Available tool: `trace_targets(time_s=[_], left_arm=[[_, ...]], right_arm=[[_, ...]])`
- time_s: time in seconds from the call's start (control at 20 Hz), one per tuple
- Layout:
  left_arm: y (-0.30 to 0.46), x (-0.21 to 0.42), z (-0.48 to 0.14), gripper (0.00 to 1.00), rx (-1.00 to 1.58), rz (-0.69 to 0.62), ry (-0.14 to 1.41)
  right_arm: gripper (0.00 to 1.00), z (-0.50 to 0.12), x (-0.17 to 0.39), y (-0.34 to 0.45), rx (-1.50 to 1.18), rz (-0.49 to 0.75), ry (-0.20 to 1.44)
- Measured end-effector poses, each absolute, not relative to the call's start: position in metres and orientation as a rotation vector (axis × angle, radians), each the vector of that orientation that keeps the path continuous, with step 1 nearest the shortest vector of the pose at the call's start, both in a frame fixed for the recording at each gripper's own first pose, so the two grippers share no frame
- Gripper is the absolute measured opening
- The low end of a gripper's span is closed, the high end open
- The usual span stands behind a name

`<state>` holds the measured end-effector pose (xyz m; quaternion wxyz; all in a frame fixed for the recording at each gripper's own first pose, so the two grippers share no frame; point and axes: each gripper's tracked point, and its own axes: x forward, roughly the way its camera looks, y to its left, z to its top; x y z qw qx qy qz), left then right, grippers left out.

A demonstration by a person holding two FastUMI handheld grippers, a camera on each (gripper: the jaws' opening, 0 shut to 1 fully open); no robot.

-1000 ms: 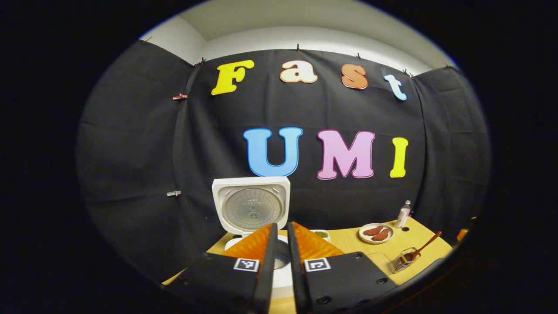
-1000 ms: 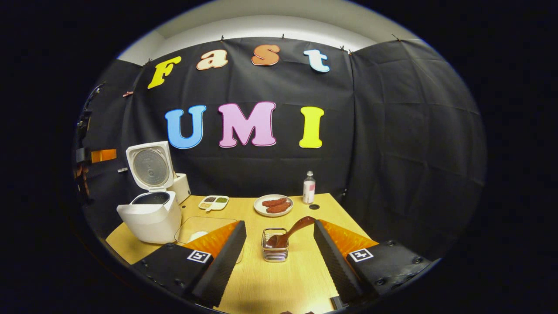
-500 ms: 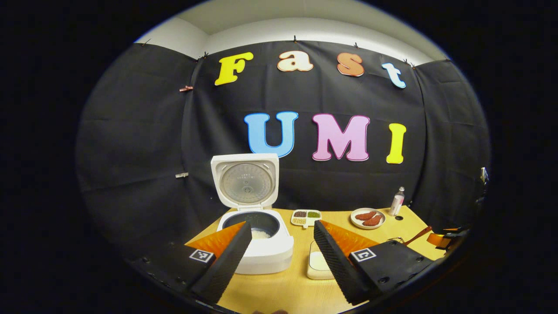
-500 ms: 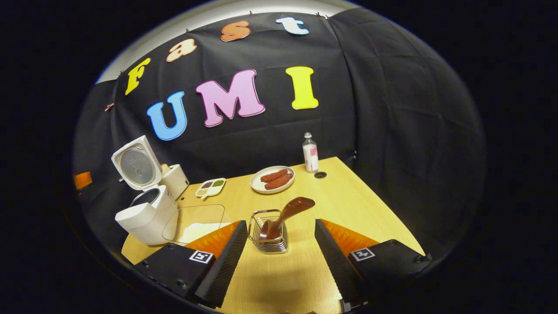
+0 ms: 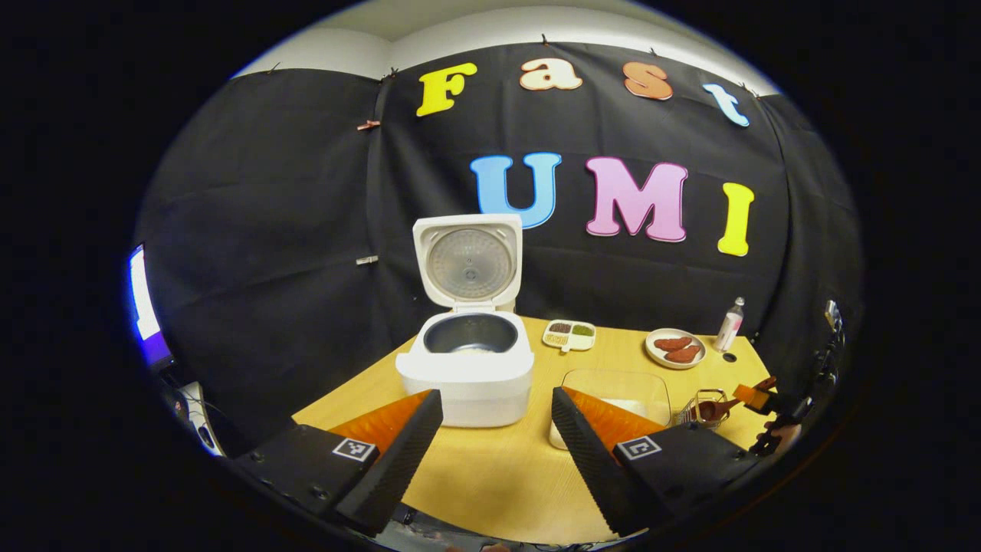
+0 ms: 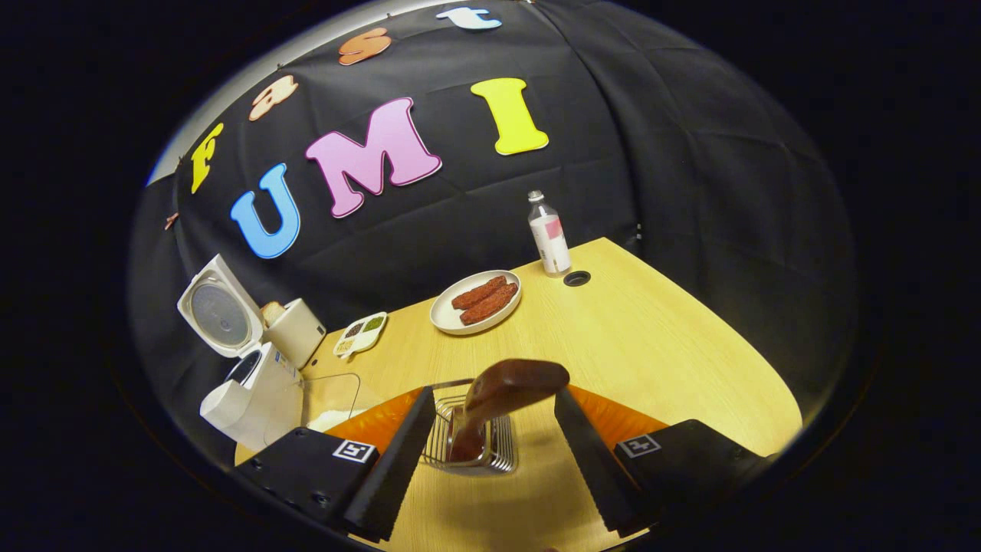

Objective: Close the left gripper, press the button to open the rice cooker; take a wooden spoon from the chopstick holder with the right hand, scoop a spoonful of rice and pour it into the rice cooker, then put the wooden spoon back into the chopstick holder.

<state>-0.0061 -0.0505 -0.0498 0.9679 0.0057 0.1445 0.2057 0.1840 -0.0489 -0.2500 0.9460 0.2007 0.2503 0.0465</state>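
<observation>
Where the chopstick holder (image 6: 471, 445) stands, right tongs (image 6: 490, 452) hide its sides.

On the table (image 5: 490, 475), the rice cooker (image 5: 466, 372) stood at the left with its lid (image 5: 468, 261) up behind the pot. A divided dish (image 5: 569, 335) lay to its right near the wall, then a plate (image 5: 674, 349) and a bottle (image 5: 730, 324). A clear container (image 5: 613, 391) sat before the dish. Right of it stood the chopstick holder (image 6: 469, 445), with the spoon (image 6: 498, 395) in it, leaning.
</observation>
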Motion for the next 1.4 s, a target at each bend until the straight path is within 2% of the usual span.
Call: trace_targets(time_s=[0.1, 0.15, 0.2, 0.3, 0.35, 0.4, 0.5, 0.55, 0.8, 1.15, 1.2, 1.4], left_arm=[[-0.053, -0.012, -0.061, 0.99, 0.002, 0.443, 0.327], [-0.055, -0.013, -0.065, 0.99, -0.006, 0.449, 0.338], [-0.059, -0.013, -0.071, 0.99, -0.018, 0.447, 0.349], [-0.065, -0.012, -0.08, 0.98, -0.04, 0.438, 0.371], [-0.066, -0.011, -0.083, 0.98, -0.041, 0.437, 0.379], [-0.068, -0.011, -0.086, 0.99, -0.042, 0.435, 0.383], [-0.071, -0.011, -0.088, 0.99, -0.043, 0.427, 0.381], [-0.072, -0.011, -0.09, 0.99, -0.049, 0.418, 0.383], [-0.077, -0.011, -0.109, 0.99, -0.049, 0.35, 0.389], [-0.047, -0.009, -0.109, 0.99, -0.08, 0.27, 0.331], [-0.039, -0.007, -0.111, 0.99, -0.092, 0.267, 0.323], [-0.009, -0.008, -0.108, 0.96, -0.019, 0.255, 0.292]], right_arm=[[0.98, -0.252, 0.196, -0.042, 0.457, 0.109, 0.516], [0.87, -0.253, 0.199, -0.037, 0.491, 0.119, 0.519], [0.88, -0.253, 0.203, -0.034, 0.518, 0.12, 0.517], [0.62, -0.251, 0.21, -0.038, 0.534, 0.101, 0.501], [0.55, -0.251, 0.212, -0.039, 0.539, 0.088, 0.494], [0.43, -0.252, 0.212, -0.041, 0.554, 0.079, 0.504], [0.29, -0.255, 0.212, -0.038, 0.583, 0.067, 0.525], [0.31, -0.251, 0.211, -0.038, 0.589, 0.063, 0.53], [0.24, -0.237, 0.211, -0.024, 0.588, 0.062, 0.579], [0.24, -0.155, 0.222, -0.016, 0.469, 0.072, 0.477], [0.29, -0.14, 0.221, -0.012, 0.454, 0.079, 0.457], [0.28, -0.095, 0.218, 0.025, 0.44, 0.113, 0.398]])
